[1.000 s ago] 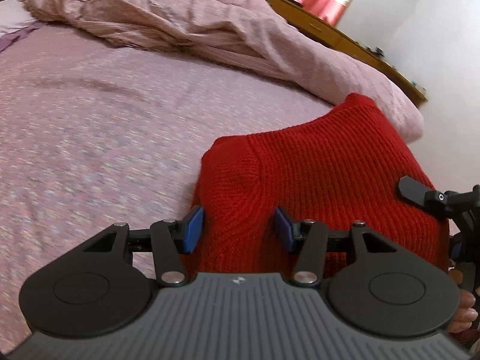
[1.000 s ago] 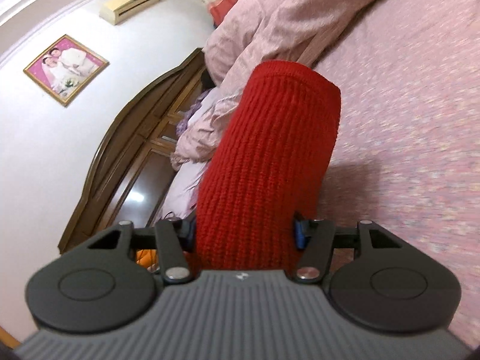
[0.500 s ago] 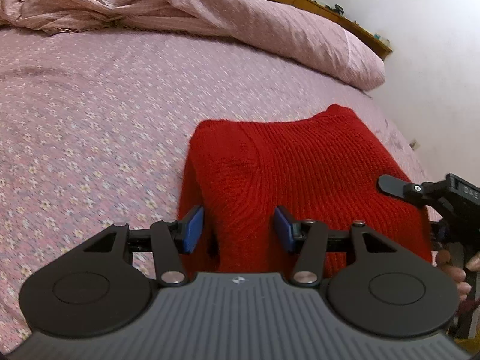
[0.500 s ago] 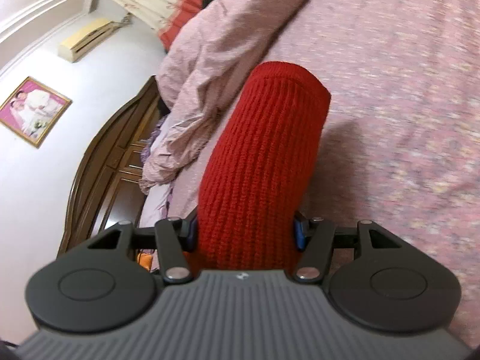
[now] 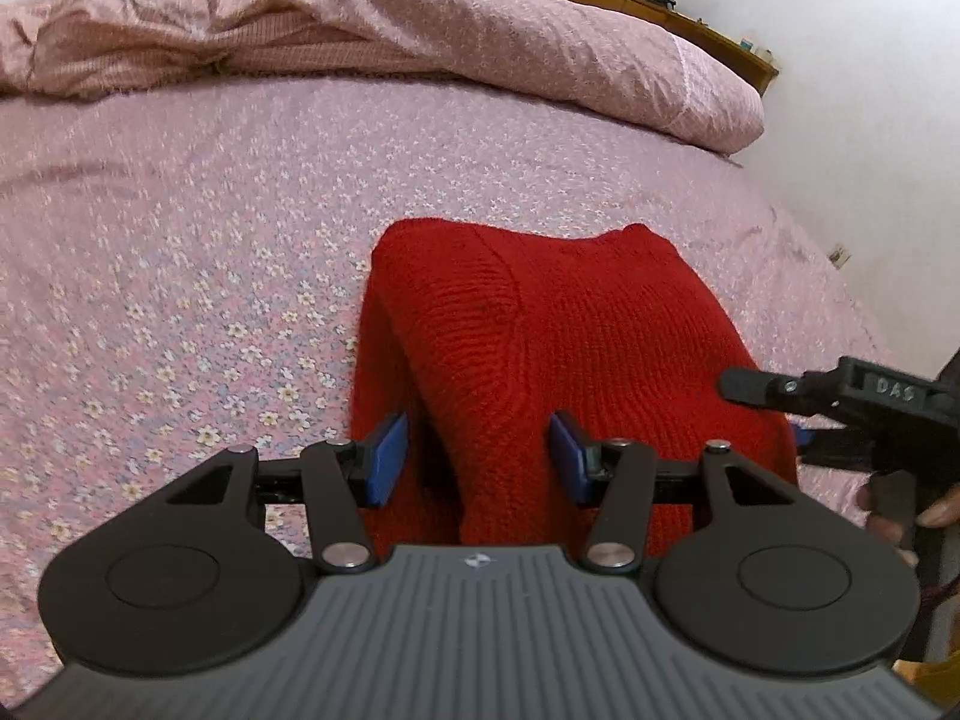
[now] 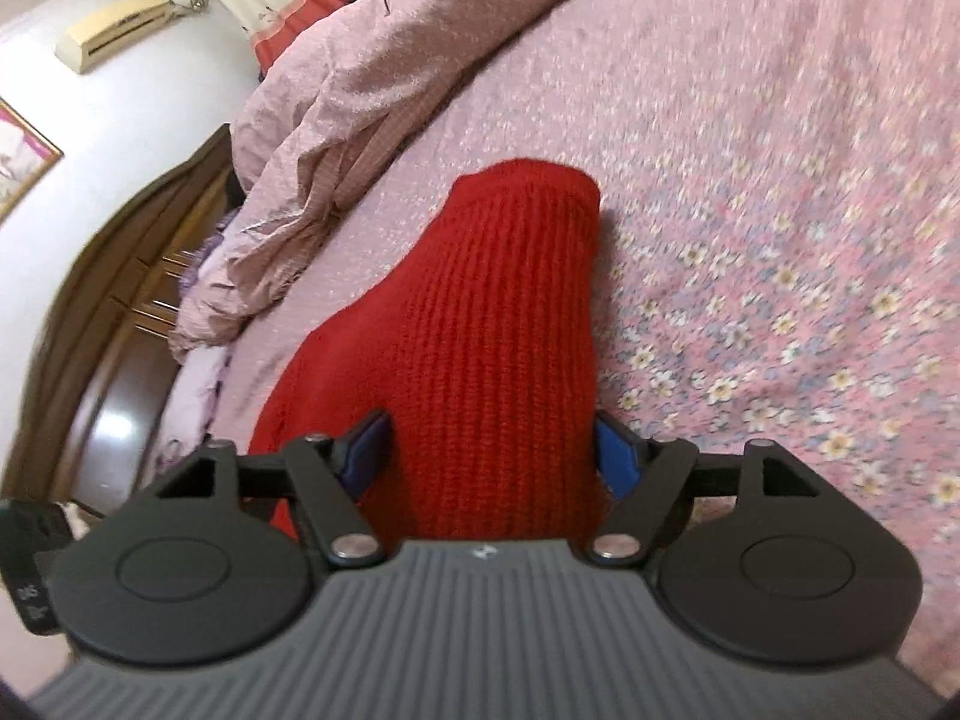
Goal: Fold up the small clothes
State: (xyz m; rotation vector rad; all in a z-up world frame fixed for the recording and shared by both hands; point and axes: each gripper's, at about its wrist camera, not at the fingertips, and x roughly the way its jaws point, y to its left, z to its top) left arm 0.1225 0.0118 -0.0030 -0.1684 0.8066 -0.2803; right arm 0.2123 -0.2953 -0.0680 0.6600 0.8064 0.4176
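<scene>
Fingers [image 5: 385,461] of both grippers pinch thick folds of red knit [image 5: 576,324], its far end on bed [image 5: 180,276]. Fold looks mostly done; laying flat and release left.

Sweater's near edge: your left gripper [image 5: 480,462] body hides where the red sweater [image 5: 576,336] ends.
Right gripper [image 6: 489,450]: you can't tell whether its pads touch the knit.
Framed picture [image 6: 21,150]: cut off at the frame edge.
Floral bedsheet [image 6: 810,192]: blurred.
</scene>
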